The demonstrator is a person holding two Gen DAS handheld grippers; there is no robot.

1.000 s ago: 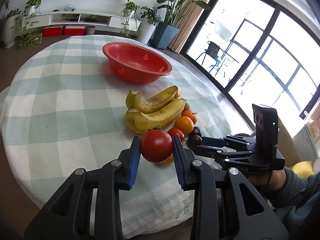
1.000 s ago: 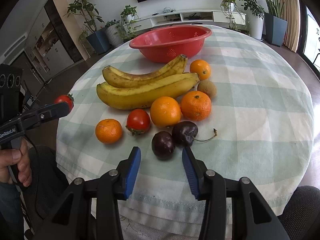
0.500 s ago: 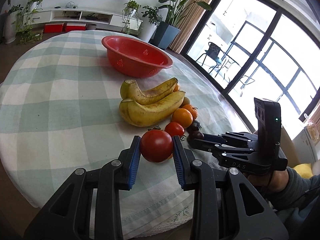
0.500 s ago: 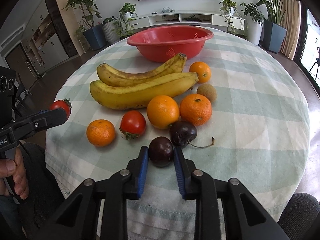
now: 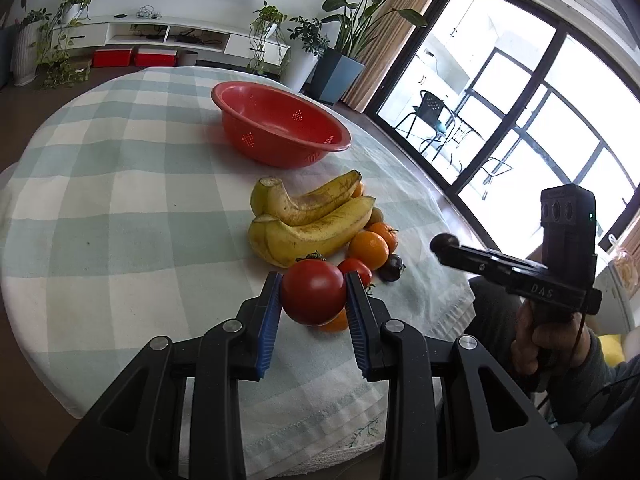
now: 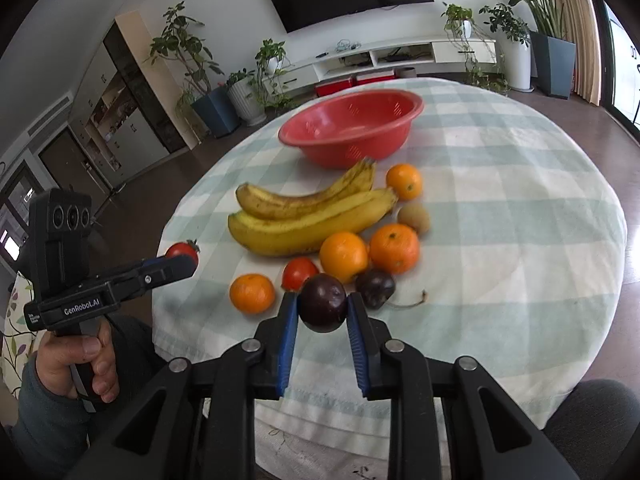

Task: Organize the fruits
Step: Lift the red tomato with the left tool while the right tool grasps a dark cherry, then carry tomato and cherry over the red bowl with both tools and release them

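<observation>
Dark plum (image 6: 322, 308) now lifted off tablecloth (image 6: 500, 248) (gripper label "GenRobot.AI" (image 6: 81, 307)).

Tomato (image 5: 313, 297) between left fingers (image 5: 269, 320)

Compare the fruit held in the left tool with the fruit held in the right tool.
The tomato in the left tool is bright red; the plum in the right tool is dark purple, almost black. The tomato has a green calyx on top; the plum shows none. Both are round, glossy, clamped between blue pads and lifted off the tablecloth.
</observation>
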